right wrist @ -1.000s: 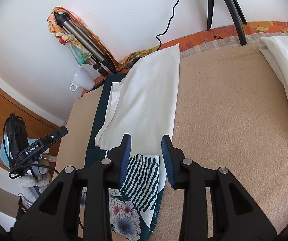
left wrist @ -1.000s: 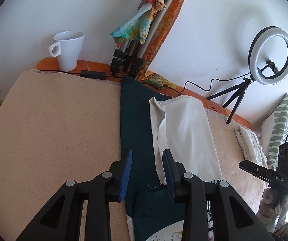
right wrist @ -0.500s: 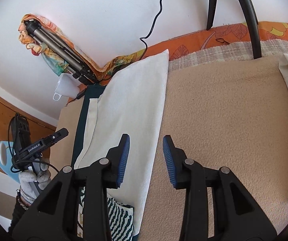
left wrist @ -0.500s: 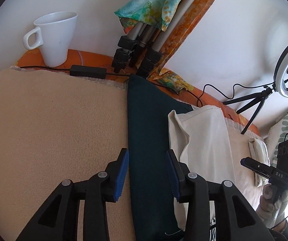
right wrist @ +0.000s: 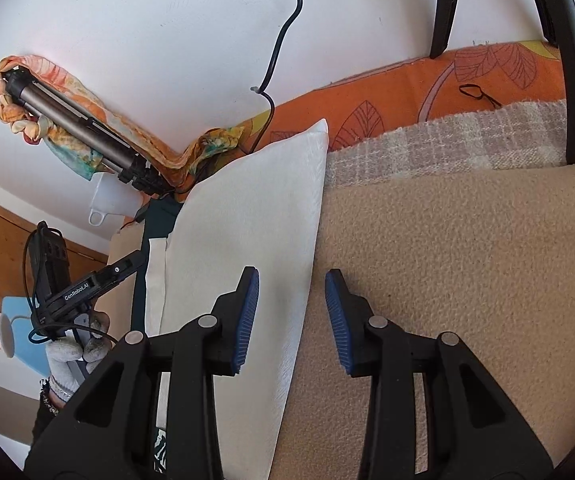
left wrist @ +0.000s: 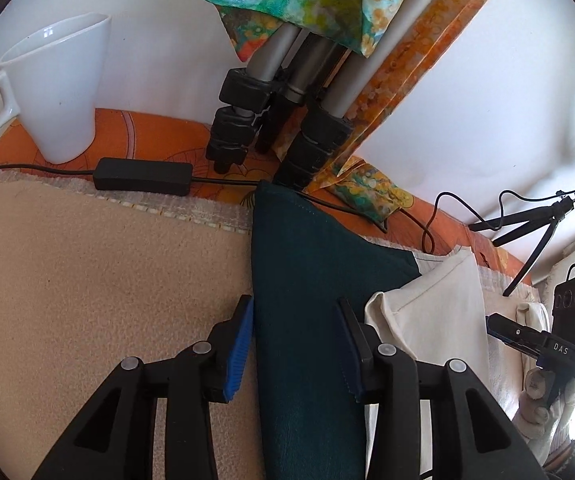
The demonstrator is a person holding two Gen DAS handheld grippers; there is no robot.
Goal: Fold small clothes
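Evidently both claws have been carried forward along the garment over the last second: the striped and floral lower part, seen between the fingers a second ago, is gone from the middle of both views, and the far end now lies ahead. The left claw [left wrist: 295, 340] is held wide open with nothing gripped, its fingers straddling the left edge of the dark teal garment [left wrist: 307, 280], which lies flat on the beige blanket [left wrist: 87, 280]. The right claw [right wrist: 291, 312] is likewise wide open and empty, set astride the right edge of the cream fabric [right wrist: 255, 220] lying over the teal. It is judged that the far corners are being lined up for a grasp, so that the far end may be folded back; no grip is yet made.

From the left wrist view alone are shown the white mug [left wrist: 55, 88], the black cable box [left wrist: 143, 174] and the tripod feet [left wrist: 279, 128] just beyond the teal corner; a snag there is judged possible. The cream fabric's far corner [right wrist: 321, 128] is shown clearly only in the right wrist view, where the teal is reduced to a narrow strip. Each view also takes in the opposite gloved hand.
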